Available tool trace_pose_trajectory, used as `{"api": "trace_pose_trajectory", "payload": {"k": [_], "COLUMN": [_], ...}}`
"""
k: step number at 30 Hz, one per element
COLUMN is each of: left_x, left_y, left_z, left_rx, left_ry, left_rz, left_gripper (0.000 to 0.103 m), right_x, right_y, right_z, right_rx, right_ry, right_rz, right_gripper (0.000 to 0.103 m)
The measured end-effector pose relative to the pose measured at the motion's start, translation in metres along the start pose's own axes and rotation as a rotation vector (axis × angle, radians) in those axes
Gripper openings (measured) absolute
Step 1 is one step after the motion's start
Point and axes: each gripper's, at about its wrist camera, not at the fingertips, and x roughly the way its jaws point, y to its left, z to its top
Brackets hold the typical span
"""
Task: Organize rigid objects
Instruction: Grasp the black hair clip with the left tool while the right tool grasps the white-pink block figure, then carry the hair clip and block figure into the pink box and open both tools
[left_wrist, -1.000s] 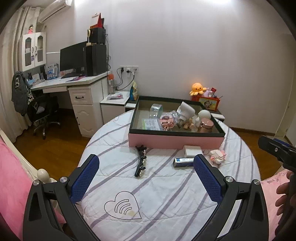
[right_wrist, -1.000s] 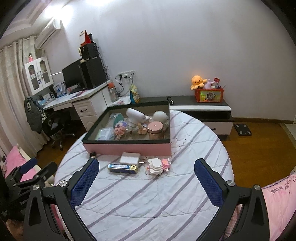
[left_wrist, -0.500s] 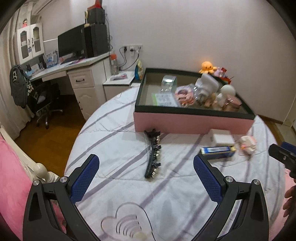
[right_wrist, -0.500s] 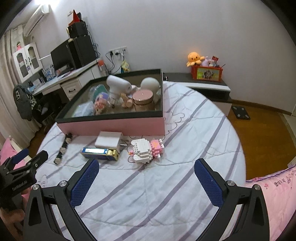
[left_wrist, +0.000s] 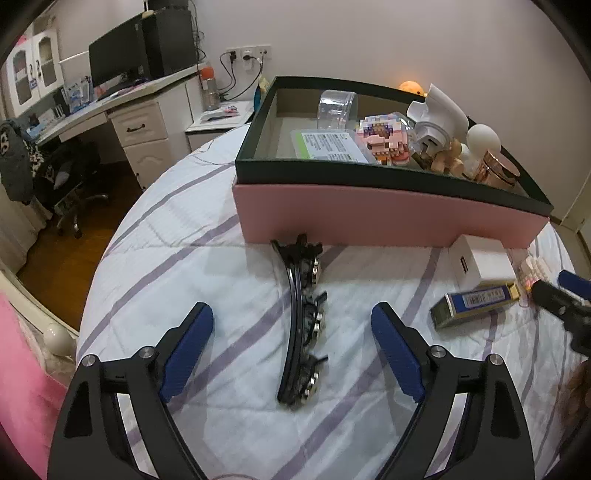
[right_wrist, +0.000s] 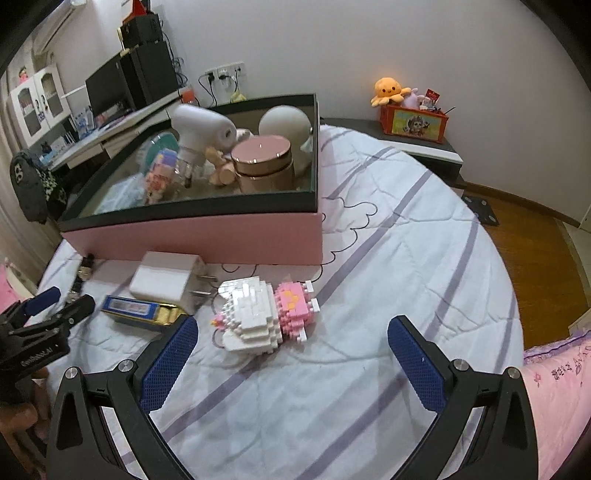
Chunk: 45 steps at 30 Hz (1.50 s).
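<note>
A pink box with a dark rim (left_wrist: 388, 218) (right_wrist: 192, 240) stands on the striped bed cover and holds several items. In front of it lie a black curved hair clip (left_wrist: 301, 321), a white charger (left_wrist: 480, 266) (right_wrist: 166, 282), a blue and gold small box (left_wrist: 474, 304) (right_wrist: 140, 308) and a pink and white block figure (right_wrist: 262, 314). My left gripper (left_wrist: 291, 343) is open, its fingers either side of the hair clip, just above it. My right gripper (right_wrist: 291, 347) is open, just short of the block figure.
A desk with a monitor and drawers (left_wrist: 122, 110) and an office chair (left_wrist: 70, 177) stand far left. A low cabinet with an orange plush and a toy box (right_wrist: 413, 118) is behind the bed. Wooden floor (right_wrist: 535, 258) lies beyond the bed's round edge.
Both grippers have moved forward and down toward the bed. The hair clip now lies between my left fingers, and the block figure is much closer to my right gripper.
</note>
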Motion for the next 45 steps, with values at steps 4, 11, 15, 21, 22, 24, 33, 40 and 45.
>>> {"api": "trace_pose_trajectory", "payload": {"k": [4, 11, 15, 21, 22, 24, 33, 40, 45], "left_x": [0.004, 0.001, -0.006, -0.024, -0.028, -0.033, -0.066, -0.097, -0.117], "left_y": [-0.002, 0.011, 0.011, 0.005, 0.004, 0.002, -0.003, -0.006, -0.007], "left_z": [0.007, 0.007, 0.004, -0.004, -0.005, -0.006, -0.011, -0.001, 0.018], "left_rx": [0.007, -0.041, -0.039, -0.025, -0.023, -0.020, 0.001, 0.017, 0.027], "left_ry": [-0.002, -0.012, -0.027, -0.047, -0.053, -0.060, -0.110, -0.178, -0.237], "left_rz": [-0.027, -0.107, -0.109, -0.108, -0.109, -0.110, -0.108, -0.114, -0.121], "left_gripper": [0.062, 0.019, 0.019, 0.019, 0.019, 0.019, 0.019, 0.019, 0.019], "right_x": [0.012, 0.004, -0.003, -0.017, -0.021, -0.027, -0.055, -0.080, -0.093], "right_y": [0.005, 0.009, 0.007, 0.007, 0.007, 0.007, 0.008, 0.016, 0.024], "right_z": [0.001, -0.002, -0.005, -0.010, -0.011, -0.012, -0.012, -0.003, 0.014], "right_rx": [-0.022, -0.055, -0.037, -0.028, -0.028, -0.028, -0.029, -0.047, -0.072], "right_ry": [0.019, -0.012, -0.023, -0.039, -0.044, -0.053, -0.096, -0.144, -0.188], "right_rz": [-0.021, -0.018, 0.005, 0.022, 0.024, 0.028, 0.053, 0.093, 0.113], "right_gripper": [0.101, 0.063, 0.063, 0.063, 0.063, 0.063, 0.063, 0.063, 0.063]}}
